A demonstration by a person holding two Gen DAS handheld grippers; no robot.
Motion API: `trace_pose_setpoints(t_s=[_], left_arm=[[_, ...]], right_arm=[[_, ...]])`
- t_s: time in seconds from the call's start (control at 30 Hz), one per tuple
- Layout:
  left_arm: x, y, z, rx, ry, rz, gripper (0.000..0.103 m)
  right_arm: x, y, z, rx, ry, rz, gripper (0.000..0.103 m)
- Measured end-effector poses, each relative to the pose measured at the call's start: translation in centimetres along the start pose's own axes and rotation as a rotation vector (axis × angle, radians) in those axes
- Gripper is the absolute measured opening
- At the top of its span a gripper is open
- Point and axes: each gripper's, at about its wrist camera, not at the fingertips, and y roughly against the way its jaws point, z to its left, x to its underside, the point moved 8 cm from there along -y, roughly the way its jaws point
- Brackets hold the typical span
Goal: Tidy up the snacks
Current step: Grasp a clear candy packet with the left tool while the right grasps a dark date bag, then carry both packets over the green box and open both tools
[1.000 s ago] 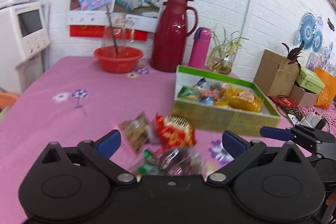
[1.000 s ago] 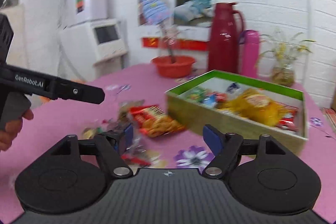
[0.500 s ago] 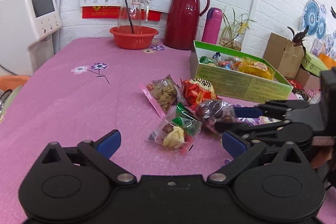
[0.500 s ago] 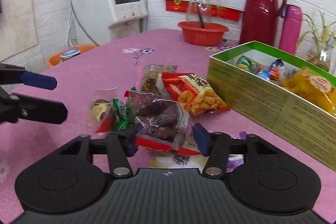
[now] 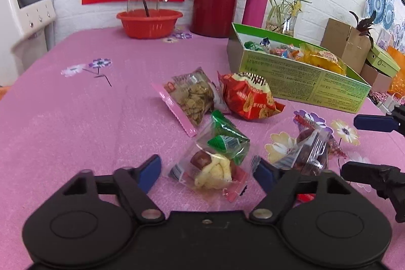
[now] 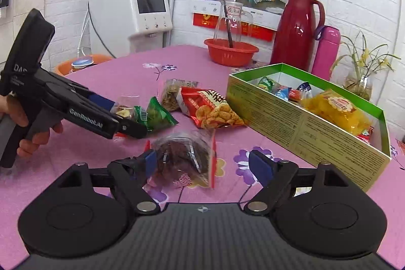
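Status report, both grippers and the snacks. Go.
Left gripper closing around clear snack pack, not yet clamped. Right gripper opening, dark snack bag between jaws. Box unobstructed.

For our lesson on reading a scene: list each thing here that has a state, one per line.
Green box: open, part filled.
Red flask: upright, lid on.
Pink bottle: upright, capped.
Left gripper: jaws closing around clear packet.
Right gripper: jaws opening, brown packet between.

Both cameras ride low over the pink tabletop (image 5: 76, 123), facing the white wall at 12 o'clock. Each looks close along its own hand-held gripper; both share the snack pile and the green box (image 6: 303, 123) at 2 o'clock.
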Motion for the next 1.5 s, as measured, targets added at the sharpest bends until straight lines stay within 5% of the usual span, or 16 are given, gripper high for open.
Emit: trace_pose_setpoints(t_s=[0.2, 0.43, 0.7, 0.93, 1.0, 1.13, 1.5], left_arm=[[0.3, 1.8, -0.1, -0.008, -0.032, -0.026, 0.038], [1.8, 3.9, -0.1, 0.015, -0.014, -0.031, 0.037], [1.6, 3.1, -0.4, 0.021, 0.001, -0.035, 0.058], [1.6, 2.5, -0.2, 0.035, 0.008, -0.032, 0.065], [1.5, 2.4, -0.3, 0.026, -0.003, -0.033, 0.061], [0.8, 3.3, -0.8, 0.018, -0.021, -0.061, 0.029], [-7.5, 4.9, -5.2, 0.174, -0.006, -0.185, 0.029]], right_arm=[[0.7, -1.7, 0.3, 0.024, -0.191, 0.117, 0.103], [1.7, -1.5, 1.0, -0.056, -0.442, 0.163, 0.103], [0.4, -4.1, 0.8, 0.086, -0.410, 0.087, 0.103], [1.0, -4.4, 0.0, 0.053, -0.368, 0.104, 0.097], [1.0, -4.1, 0.0, 0.041, -0.365, 0.104, 0.095], [0.5, -3.1, -0.4, 0.030, -0.352, 0.076, 0.090], [-4.3, 1.8, -7.4, 0.166, -0.332, -0.153, 0.087]])
